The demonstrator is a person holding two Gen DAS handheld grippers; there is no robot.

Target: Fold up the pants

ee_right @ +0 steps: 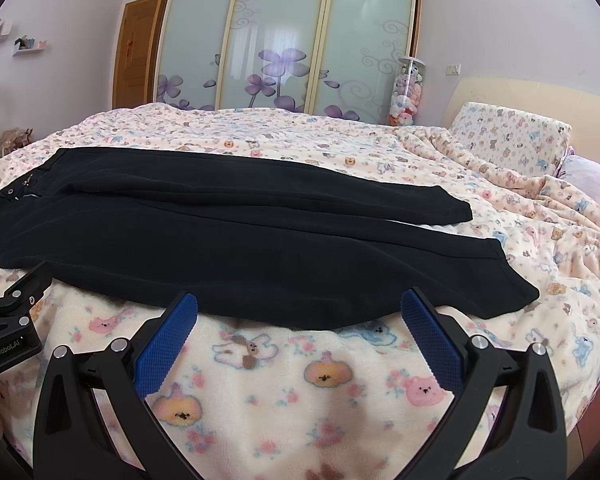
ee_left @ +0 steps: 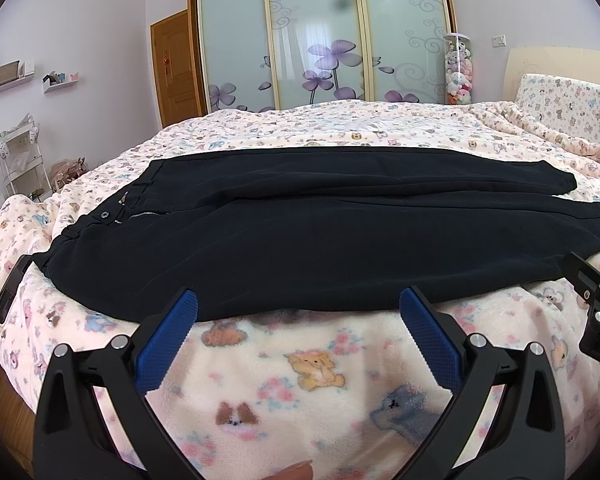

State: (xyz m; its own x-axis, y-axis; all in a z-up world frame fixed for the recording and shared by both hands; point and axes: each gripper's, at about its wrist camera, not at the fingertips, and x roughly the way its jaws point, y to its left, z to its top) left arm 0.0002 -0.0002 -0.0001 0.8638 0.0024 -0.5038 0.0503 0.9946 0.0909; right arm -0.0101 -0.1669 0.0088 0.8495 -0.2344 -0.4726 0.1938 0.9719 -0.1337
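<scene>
Black pants (ee_left: pixel 320 232) lie flat across the bed, waistband with button and zipper at the left, both legs running right, the far leg shorter in view. They also show in the right wrist view (ee_right: pixel 260 248). My left gripper (ee_left: pixel 298 304) is open and empty, its blue-padded fingertips just at the pants' near edge. My right gripper (ee_right: pixel 299 304) is open and empty at the near edge of the near leg, toward the hem. The right gripper's body shows at the right of the left wrist view (ee_left: pixel 596 304).
The bed carries a fleece blanket with a bear print (ee_left: pixel 300 380). Pillows (ee_right: pixel 512 148) lie at the right. A dark phone-like item (ee_left: pixel 8 292) lies at the bed's left edge. A wardrobe with sliding doors (ee_left: pixel 320 32) stands behind the bed.
</scene>
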